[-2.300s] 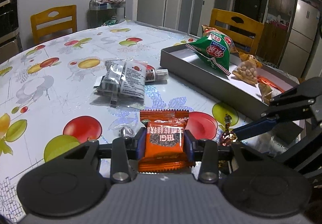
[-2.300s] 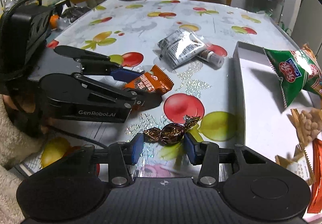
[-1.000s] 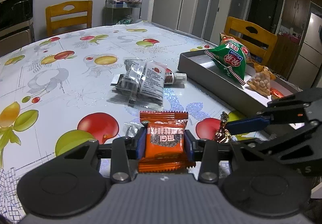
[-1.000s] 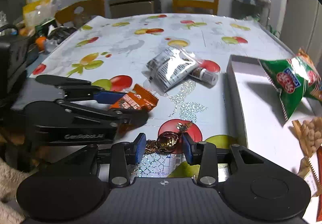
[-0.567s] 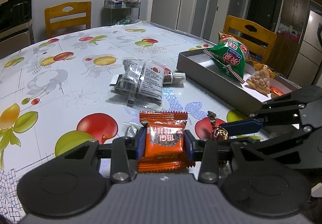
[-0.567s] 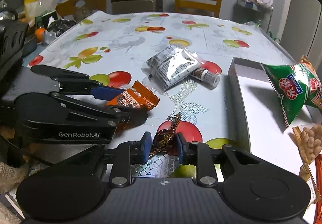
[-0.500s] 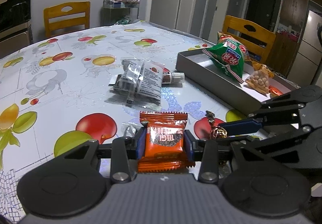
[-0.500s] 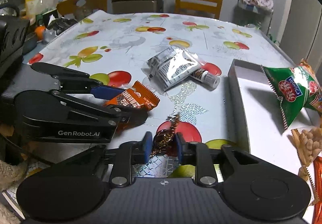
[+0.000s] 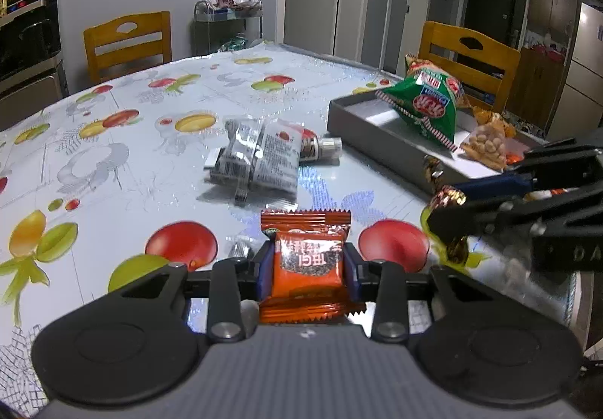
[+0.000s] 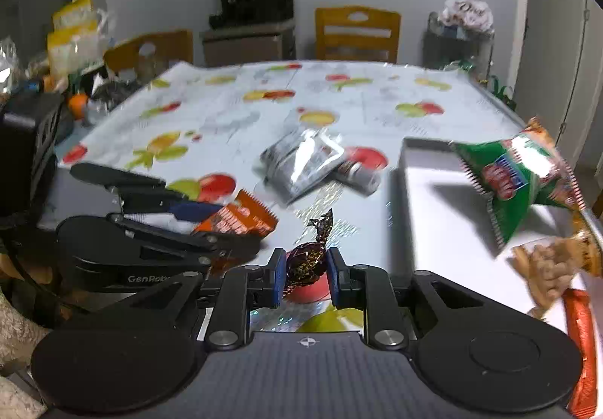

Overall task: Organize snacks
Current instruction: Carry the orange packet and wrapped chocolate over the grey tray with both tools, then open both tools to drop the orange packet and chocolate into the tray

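Orange foil snack packet (image 9: 307, 264) clamped upright in left hand-held gripper (image 9: 307, 266), above fruit-patterned tabletop (image 9: 113, 155). Brown foil-wrapped twisted candy (image 10: 307, 262) pinched in right hand-held gripper (image 10: 304, 277), lifted beside shallow grey cardboard tray (image 10: 429, 200) holding green crinkled chip bag (image 10: 516, 174).

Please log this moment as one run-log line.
left gripper: shut on orange packet | right gripper: shut on foil candy | tray: ahead
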Tool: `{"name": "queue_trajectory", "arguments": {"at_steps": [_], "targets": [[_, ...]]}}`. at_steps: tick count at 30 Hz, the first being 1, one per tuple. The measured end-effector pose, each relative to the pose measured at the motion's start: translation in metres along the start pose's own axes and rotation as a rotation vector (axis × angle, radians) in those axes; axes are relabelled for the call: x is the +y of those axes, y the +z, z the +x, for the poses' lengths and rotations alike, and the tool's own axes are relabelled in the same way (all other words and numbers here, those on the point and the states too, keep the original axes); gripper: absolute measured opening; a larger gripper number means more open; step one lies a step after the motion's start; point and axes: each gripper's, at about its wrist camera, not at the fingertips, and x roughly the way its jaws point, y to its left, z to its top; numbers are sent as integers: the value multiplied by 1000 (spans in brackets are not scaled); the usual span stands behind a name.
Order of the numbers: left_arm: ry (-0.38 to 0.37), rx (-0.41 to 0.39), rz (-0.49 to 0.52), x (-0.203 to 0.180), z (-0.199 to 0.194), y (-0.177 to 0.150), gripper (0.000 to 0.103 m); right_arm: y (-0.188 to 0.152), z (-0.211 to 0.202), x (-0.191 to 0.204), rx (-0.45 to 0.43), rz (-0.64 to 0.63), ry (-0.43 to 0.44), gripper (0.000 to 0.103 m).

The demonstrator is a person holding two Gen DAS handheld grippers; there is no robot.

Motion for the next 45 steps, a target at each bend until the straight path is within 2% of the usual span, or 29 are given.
{"name": "queue_trajectory", "arguments": {"at_steps": [11,15,25,33,37,45], "targets": [[-22,-55,61,-31,-13,44,35,-1,-25,-51,-74,81,-24,24],[-73,-41,83,-52,-5,58,35,-5,-31,-67,-78,92,-41,24],[-205,-24,217,-117,16,79,35,-23,-61,-126,-107,164,-125,24],[-307,27,320,-157,33,72,35,-36,-71,-152,-90,192,-146,24],[-296,40,358,-167,40,67,35,-41,-69,-157,-76,198,-146,24],[-277,69,327,-165,61,69,35,-47,-54,-155,-5,178,-157,24]]}}
